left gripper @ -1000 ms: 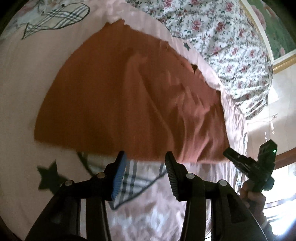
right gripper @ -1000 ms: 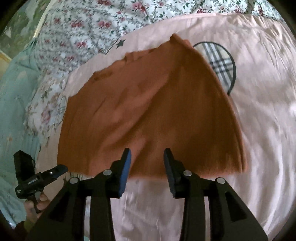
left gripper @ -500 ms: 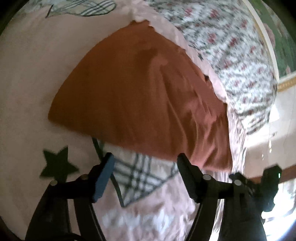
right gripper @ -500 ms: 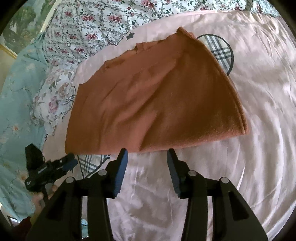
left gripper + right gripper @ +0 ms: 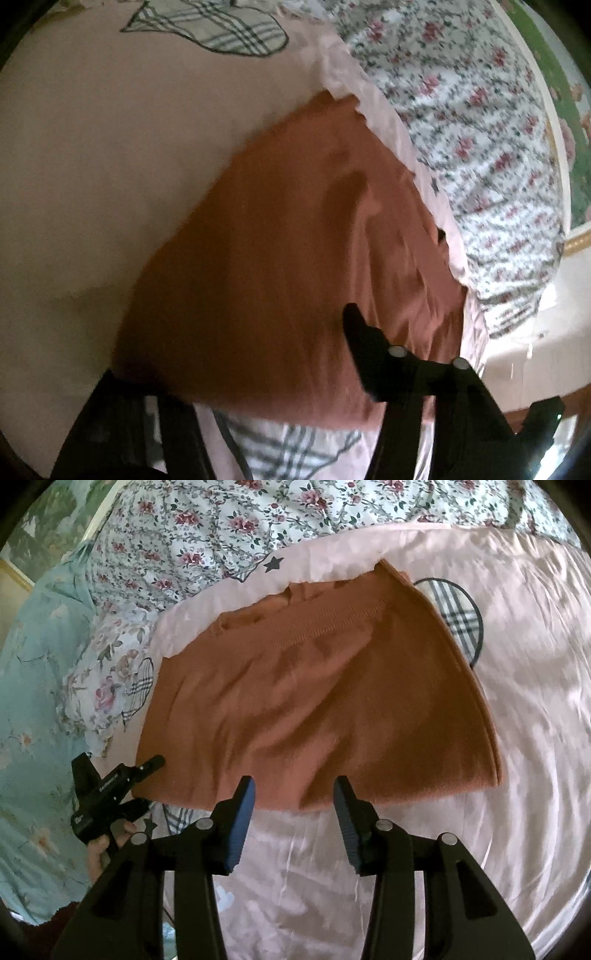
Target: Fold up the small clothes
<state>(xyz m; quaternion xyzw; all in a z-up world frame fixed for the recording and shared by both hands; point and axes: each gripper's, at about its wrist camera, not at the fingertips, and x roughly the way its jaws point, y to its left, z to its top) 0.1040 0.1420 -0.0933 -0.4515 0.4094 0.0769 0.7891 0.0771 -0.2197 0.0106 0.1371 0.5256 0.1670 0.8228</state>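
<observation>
A rust-orange garment (image 5: 314,709) lies folded flat on the pink satin sheet (image 5: 517,664). In the left wrist view it fills the middle (image 5: 295,258). My left gripper (image 5: 236,354) is open, with its jaws wide apart at the garment's near left edge; the left finger is hidden under the cloth edge, the right finger (image 5: 362,332) lies over it. It shows at the garment's left corner in the right wrist view (image 5: 147,775). My right gripper (image 5: 293,797) is open and empty, just short of the garment's near edge.
A floral duvet (image 5: 221,524) lies bunched behind the garment. A pale blue flowered cover (image 5: 33,701) is at the left. The pink sheet has plaid patches (image 5: 221,33) and a black star (image 5: 273,564).
My left gripper has opened wider and moved forward onto the garment's near edge. My right gripper has drawn back a little from the garment and stays open.
</observation>
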